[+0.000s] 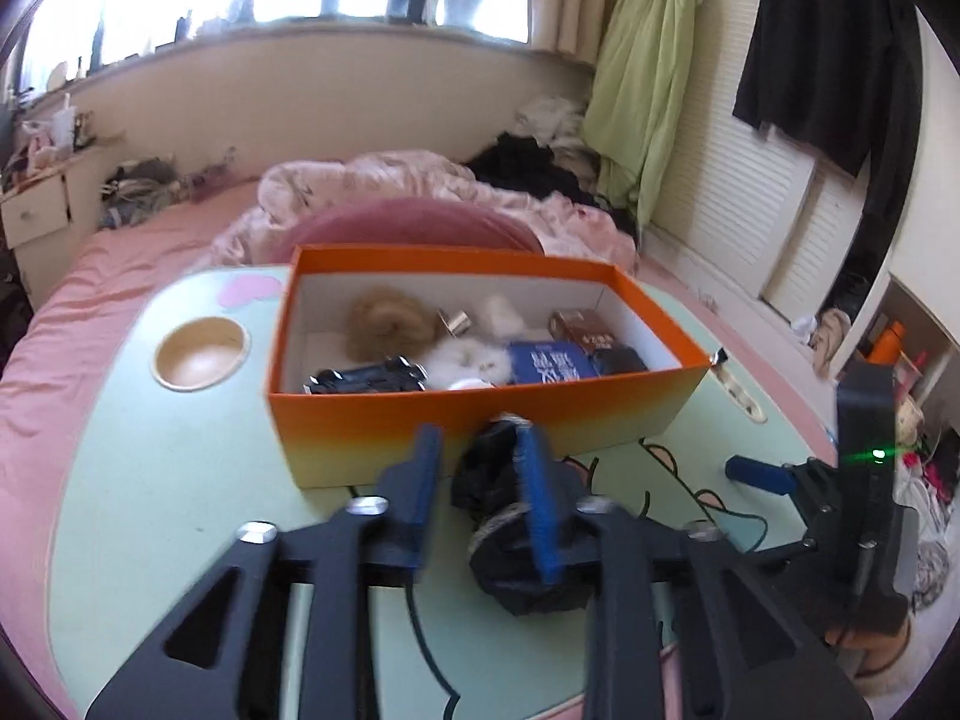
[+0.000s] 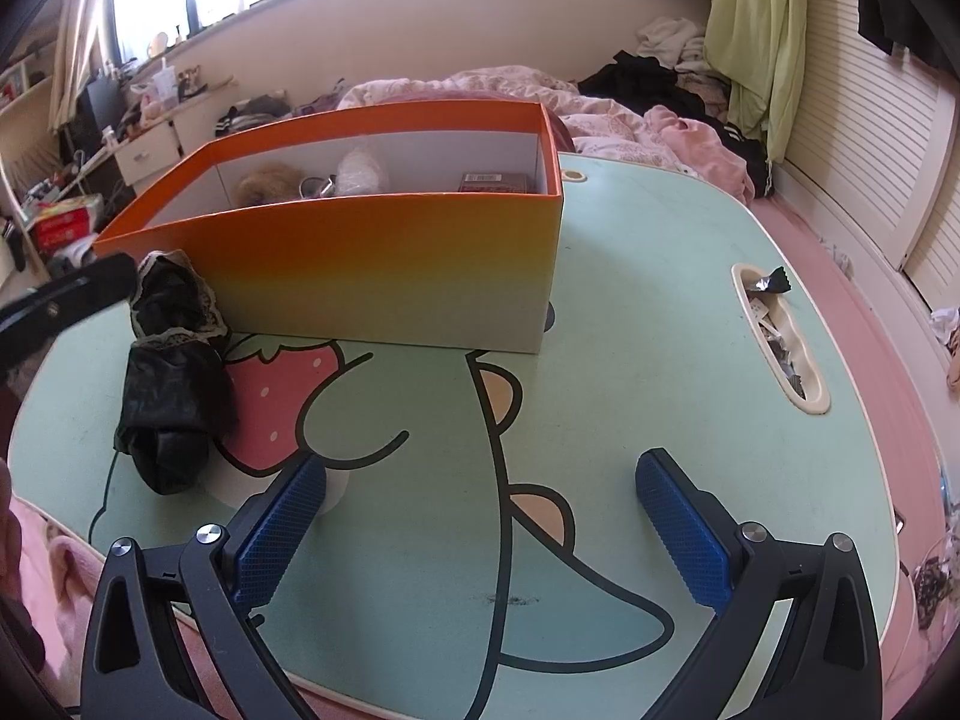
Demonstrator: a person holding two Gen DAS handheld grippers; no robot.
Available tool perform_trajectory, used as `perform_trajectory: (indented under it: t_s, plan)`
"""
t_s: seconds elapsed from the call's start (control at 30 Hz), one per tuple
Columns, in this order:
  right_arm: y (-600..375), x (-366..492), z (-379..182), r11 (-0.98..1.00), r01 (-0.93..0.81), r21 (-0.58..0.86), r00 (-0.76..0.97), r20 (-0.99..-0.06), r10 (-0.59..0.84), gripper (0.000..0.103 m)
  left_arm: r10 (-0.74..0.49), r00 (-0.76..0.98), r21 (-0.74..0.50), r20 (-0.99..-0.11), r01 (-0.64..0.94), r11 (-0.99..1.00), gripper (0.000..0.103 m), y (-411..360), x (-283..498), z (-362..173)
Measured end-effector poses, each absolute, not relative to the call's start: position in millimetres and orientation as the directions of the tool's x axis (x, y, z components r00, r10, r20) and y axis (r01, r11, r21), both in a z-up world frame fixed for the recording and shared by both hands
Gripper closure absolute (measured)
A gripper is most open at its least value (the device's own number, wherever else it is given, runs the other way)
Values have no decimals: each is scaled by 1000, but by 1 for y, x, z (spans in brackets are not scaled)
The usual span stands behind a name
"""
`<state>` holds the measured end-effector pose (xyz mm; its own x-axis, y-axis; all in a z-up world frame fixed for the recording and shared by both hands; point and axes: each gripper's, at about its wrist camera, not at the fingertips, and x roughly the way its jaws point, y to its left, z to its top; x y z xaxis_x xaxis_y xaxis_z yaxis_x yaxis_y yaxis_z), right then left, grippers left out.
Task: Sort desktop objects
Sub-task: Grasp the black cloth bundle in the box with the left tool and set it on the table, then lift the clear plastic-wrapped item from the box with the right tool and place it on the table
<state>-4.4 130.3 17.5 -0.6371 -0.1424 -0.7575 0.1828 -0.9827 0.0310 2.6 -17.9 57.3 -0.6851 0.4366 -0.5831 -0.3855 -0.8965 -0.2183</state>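
An orange box (image 1: 480, 420) stands on the green cartoon table (image 1: 180, 510) and holds several small items, among them a brown fluffy ball (image 1: 390, 324), a white plush (image 1: 468, 360) and a blue packet (image 1: 549, 363). My left gripper (image 1: 480, 468) has its jaws around a black lace-trimmed cloth bundle (image 1: 510, 540) that lies on the table just before the box. In the right wrist view the bundle (image 2: 171, 384) lies left of the box (image 2: 384, 276), with a left finger (image 2: 66, 294) at its top. My right gripper (image 2: 480, 516) is open and empty over the table's front.
A round cup recess (image 1: 201, 354) sits left of the box. A slot with wrappers (image 2: 780, 342) is at the table's right edge. The table stands on a pink bed (image 1: 90, 276) with a rumpled quilt behind. A small white object (image 2: 333, 489) lies by my right gripper's left finger.
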Motion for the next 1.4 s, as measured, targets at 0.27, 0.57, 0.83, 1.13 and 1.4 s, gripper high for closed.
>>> perform_trajectory:
  t_s: [0.27, 0.57, 0.83, 1.13, 1.4]
  plan:
    - [130, -4, 18, -983, 182, 31, -637, -757, -142, 0, 390, -603, -98, -696, -459, -883, 13, -23, 51, 23]
    - [134, -3, 18, -982, 185, 30, -640, -755, -144, 0, 269, -655, -28, -706, -354, -935, 0, -1, 27, 6]
    - [132, -5, 18, -973, 229, 30, -634, -754, -173, 0, 278, -665, -28, -693, -360, -932, 0, -2, 31, 5]
    - [132, -5, 18, -973, 230, 30, -634, -754, -172, 0, 283, -663, -30, -693, -366, -930, 0, -3, 31, 5]
    - [133, -5, 18, -972, 232, 30, -633, -754, -174, 0, 288, -661, -31, -693, -372, -928, 0, -3, 32, 5]
